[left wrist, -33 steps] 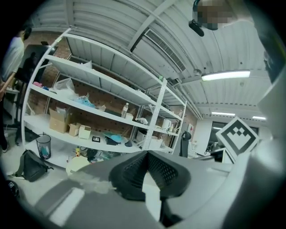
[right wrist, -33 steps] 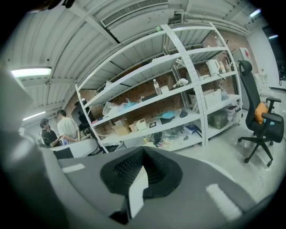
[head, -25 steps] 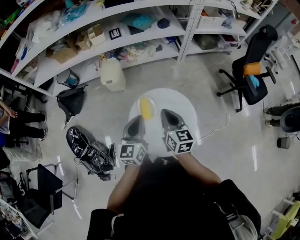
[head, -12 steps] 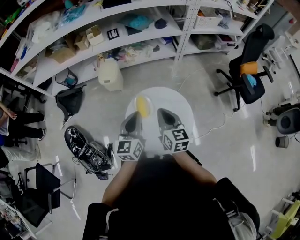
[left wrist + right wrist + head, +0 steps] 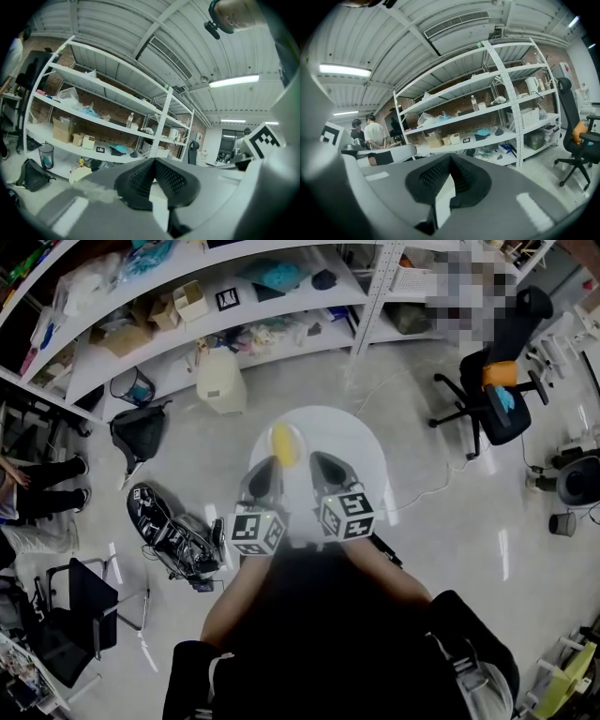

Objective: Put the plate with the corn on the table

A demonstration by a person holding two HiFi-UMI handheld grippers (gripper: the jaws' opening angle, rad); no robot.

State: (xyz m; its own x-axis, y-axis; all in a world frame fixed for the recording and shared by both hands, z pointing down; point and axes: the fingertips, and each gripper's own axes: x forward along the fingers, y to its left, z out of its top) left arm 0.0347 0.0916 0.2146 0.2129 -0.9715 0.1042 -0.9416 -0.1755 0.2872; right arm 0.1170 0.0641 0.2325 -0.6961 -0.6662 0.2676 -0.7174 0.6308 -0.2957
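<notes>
A round white plate [image 5: 352,448] is held in the air over the floor, and a yellow corn cob [image 5: 283,443] lies on its far left part. My left gripper [image 5: 265,476] is shut on the plate's near rim, just below the corn. My right gripper [image 5: 328,471] is shut on the same rim a little to the right. In the left gripper view the black pads [image 5: 176,180] close on a white edge of the plate [image 5: 158,210]. The right gripper view shows its pads [image 5: 464,180] closed on the plate's white rim [image 5: 443,199]. No table shows in any view.
White shelving [image 5: 281,310] full of boxes curves across the far side. A cream bin [image 5: 221,381] and a black bag [image 5: 139,432] stand on the floor at left, with black gear [image 5: 173,535] nearer. A black office chair [image 5: 497,395] stands at right. Two people [image 5: 370,133] stand by the shelves.
The plate, with both grippers still shut on it, has drifted slightly up and left in the head view, toward the shelves. The corn has not shifted on it.
</notes>
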